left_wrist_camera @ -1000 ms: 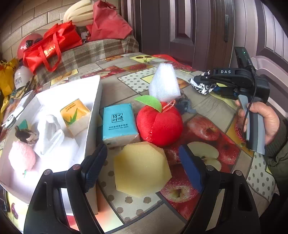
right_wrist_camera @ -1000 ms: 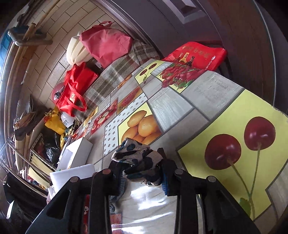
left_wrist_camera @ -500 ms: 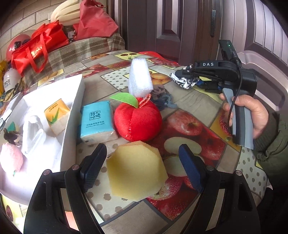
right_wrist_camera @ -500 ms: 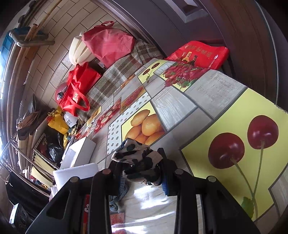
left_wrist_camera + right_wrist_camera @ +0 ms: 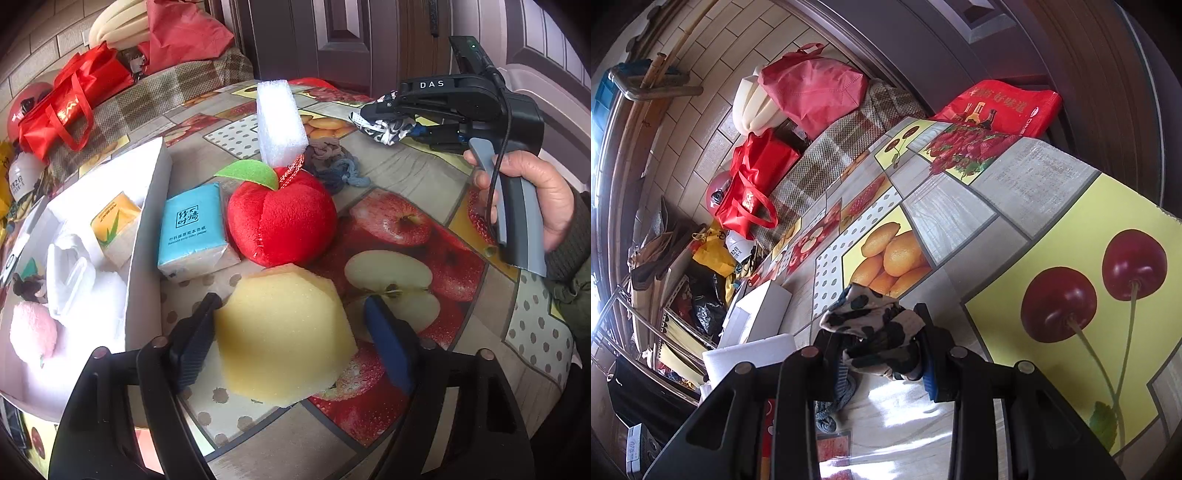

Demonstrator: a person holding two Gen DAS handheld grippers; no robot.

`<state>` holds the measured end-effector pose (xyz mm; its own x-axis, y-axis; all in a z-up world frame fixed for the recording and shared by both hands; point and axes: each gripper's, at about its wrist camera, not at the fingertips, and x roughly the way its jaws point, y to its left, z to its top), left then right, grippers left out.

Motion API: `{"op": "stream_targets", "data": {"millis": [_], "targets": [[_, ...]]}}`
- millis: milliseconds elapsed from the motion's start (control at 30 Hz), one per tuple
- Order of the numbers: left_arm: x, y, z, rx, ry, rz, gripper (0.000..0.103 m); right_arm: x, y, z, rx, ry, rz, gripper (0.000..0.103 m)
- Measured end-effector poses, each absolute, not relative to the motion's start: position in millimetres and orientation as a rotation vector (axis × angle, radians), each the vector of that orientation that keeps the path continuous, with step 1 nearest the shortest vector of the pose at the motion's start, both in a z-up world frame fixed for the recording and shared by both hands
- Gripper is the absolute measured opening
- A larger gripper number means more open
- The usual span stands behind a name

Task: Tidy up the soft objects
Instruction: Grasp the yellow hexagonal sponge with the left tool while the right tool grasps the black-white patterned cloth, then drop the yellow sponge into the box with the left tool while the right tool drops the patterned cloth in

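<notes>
A worktop (image 5: 424,173) covered in a fruit-print cloth stands before a dark wooden door and a tiled wall. On it, close to the left wrist camera, lies a yellow sponge (image 5: 284,332) with cut corners. The left tongs (image 5: 291,343) straddle it and their jaws are closing: the left pad sits against the sponge's edge, the right pad is still just clear of it.

Just behind the sponge, touching it, sits a red plush apple (image 5: 282,225) with a green felt leaf. To the apple's left lies a blue tissue pack (image 5: 192,229), and behind the apple a white foam block (image 5: 280,122) stands on end. Beside the block is a small heap of grey and blue hair ties (image 5: 336,166).

At the left edge sits an open white box (image 5: 147,236) holding a yellow tissue pack (image 5: 114,221), a white plastic piece (image 5: 68,277), a pink fluffy ball (image 5: 33,332) and a dark hair tie (image 5: 26,288).

To the right, a hand (image 5: 535,199) holds the right tongs (image 5: 882,354) above the worktop; they are clamped on a black-and-white spotted cloth (image 5: 875,325), which bunches out past the pads.

Beyond the worktop, red bags (image 5: 62,107) rest on a checked sofa (image 5: 155,96).
</notes>
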<state>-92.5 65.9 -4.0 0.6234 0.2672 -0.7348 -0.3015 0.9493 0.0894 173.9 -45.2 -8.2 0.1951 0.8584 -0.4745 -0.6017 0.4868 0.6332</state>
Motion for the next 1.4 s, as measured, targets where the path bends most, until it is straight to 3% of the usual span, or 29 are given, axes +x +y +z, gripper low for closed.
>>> {"op": "stream_targets", "data": {"millis": [200,600,1400], "targets": [[-105.3,57.2,9.4,-0.012,0.731,0.289,0.053,168.6,-48.6,-1.4,0.341,0.848,1.061,0.032],[-157.2,85.8,42.4,-0.035,0.413,0.477,0.054,97.1,-76.9,41.3,0.304,0.493,1.079,0.032],[-222.4,228.8,35.7,-0.232,0.356,0.803,0.054,-46.0,31.9,37.3,-0.164,0.375,1.388,0.032]]}}
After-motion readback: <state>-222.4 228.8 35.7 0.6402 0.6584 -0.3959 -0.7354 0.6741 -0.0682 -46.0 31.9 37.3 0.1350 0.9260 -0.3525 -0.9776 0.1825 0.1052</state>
